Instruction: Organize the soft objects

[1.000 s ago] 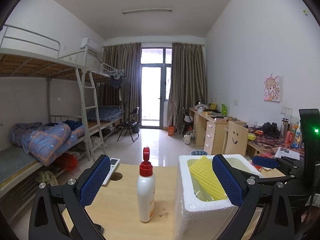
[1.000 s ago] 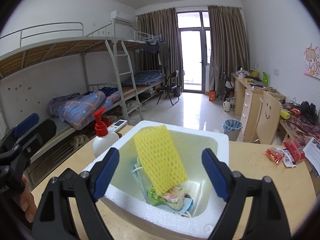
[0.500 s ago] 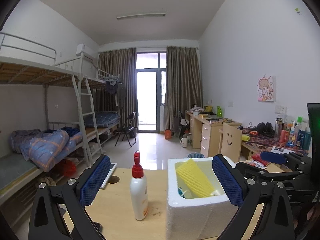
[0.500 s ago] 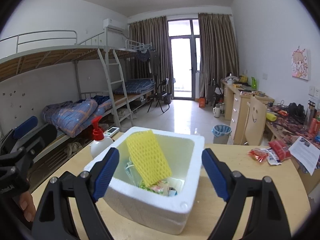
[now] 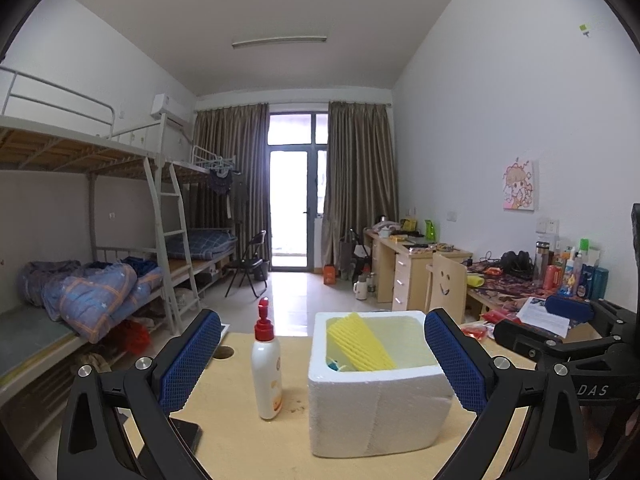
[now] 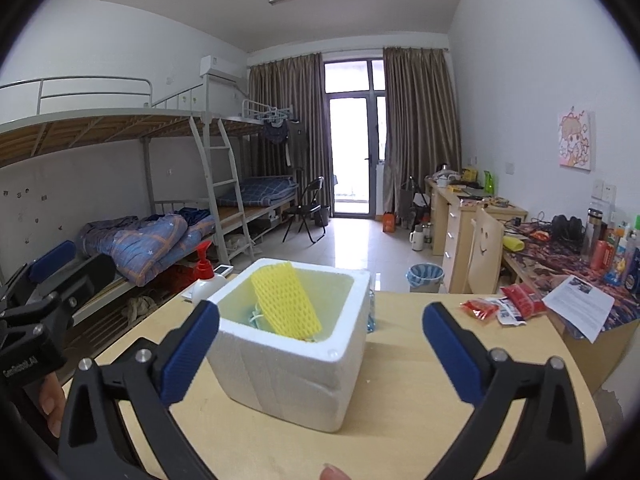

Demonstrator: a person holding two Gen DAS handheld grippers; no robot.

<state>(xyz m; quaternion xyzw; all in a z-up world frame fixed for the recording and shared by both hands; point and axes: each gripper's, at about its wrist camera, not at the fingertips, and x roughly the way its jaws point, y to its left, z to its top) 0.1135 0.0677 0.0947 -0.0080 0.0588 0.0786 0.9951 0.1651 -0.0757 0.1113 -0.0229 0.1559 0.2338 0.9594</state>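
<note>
1. Step looked near done: yellow foam net (image 6: 286,302) leaned tilted inside the white box (image 6: 296,364) on the table (image 6: 420,412). Best to back off level, clear of the rim.
2. Left gripper (image 5: 322,360) and right gripper (image 6: 320,348) both hovered before the box, jaws wide apart, empty.
3. Bottle (image 5: 266,364) stood just beside the box.

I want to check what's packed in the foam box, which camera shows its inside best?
The right wrist view: it looks down into the foam box, showing the yellow mesh sleeve. The left wrist view sees it side-on, contents mostly hidden.
</note>
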